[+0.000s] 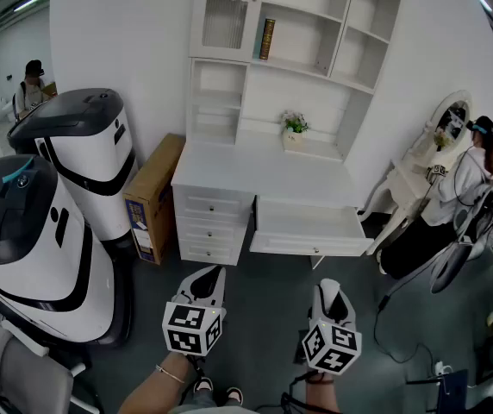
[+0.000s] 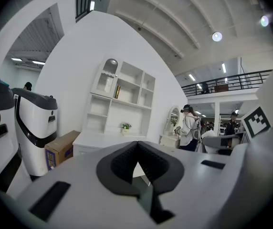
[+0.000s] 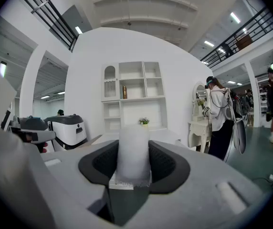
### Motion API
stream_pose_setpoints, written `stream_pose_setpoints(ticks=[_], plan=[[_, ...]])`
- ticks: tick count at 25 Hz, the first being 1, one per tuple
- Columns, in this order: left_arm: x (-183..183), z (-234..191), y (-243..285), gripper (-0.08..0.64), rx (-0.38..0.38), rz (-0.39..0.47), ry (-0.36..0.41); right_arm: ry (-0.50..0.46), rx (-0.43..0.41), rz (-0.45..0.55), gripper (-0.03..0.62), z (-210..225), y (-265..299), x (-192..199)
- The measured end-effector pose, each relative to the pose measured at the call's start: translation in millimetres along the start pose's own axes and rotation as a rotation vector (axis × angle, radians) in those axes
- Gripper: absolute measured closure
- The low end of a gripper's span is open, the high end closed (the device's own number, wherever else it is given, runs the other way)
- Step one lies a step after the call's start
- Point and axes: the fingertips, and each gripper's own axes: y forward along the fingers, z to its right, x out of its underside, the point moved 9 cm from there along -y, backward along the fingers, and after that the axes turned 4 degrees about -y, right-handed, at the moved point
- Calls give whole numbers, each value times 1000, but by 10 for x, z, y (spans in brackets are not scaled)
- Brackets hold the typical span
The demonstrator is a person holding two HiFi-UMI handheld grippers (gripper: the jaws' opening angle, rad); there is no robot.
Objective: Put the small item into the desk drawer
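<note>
A white desk (image 1: 255,172) with a shelf unit stands against the wall, and its wide drawer (image 1: 311,224) is pulled out, facing me. Both grippers hang low over the grey floor in front of it. My right gripper (image 1: 328,288) (image 3: 134,142) is shut on the small item (image 3: 133,151), a frosted white cylinder standing upright between the dark pads. In the head view the item is hidden by the gripper. My left gripper (image 1: 209,276) (image 2: 137,144) is shut with nothing in it, and the desk (image 2: 105,138) shows beyond its jaws.
Two large white-and-black machines (image 1: 87,158) (image 1: 22,248) stand at the left, with a cardboard box (image 1: 153,195) leaning by the desk. A small potted plant (image 1: 295,129) sits on the desktop. At the right are a white vanity (image 1: 412,179), a person (image 1: 466,175) and floor cables (image 1: 402,339).
</note>
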Motion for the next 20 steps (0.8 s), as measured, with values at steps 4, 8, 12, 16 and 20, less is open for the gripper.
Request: stream_pose_setpoints(ticks=[4, 8, 12, 16, 20], plan=[[43, -50, -30, 560, 8, -3, -4, -11, 11, -9, 419, -64, -10, 39], [94, -128, -86, 560, 3, -13, -2, -9, -1, -4, 419, -171, 8, 58], [72, -215, -97, 560, 2, -7, -5, 38, -28, 16, 419, -245, 51, 46], [30, -338, -106, 560, 10, -7, 7, 54, -26, 33, 419, -348, 78, 19], [-19, -437, -86, 560, 33, -11, 16, 52, -5, 33, 419, -428, 101, -18]])
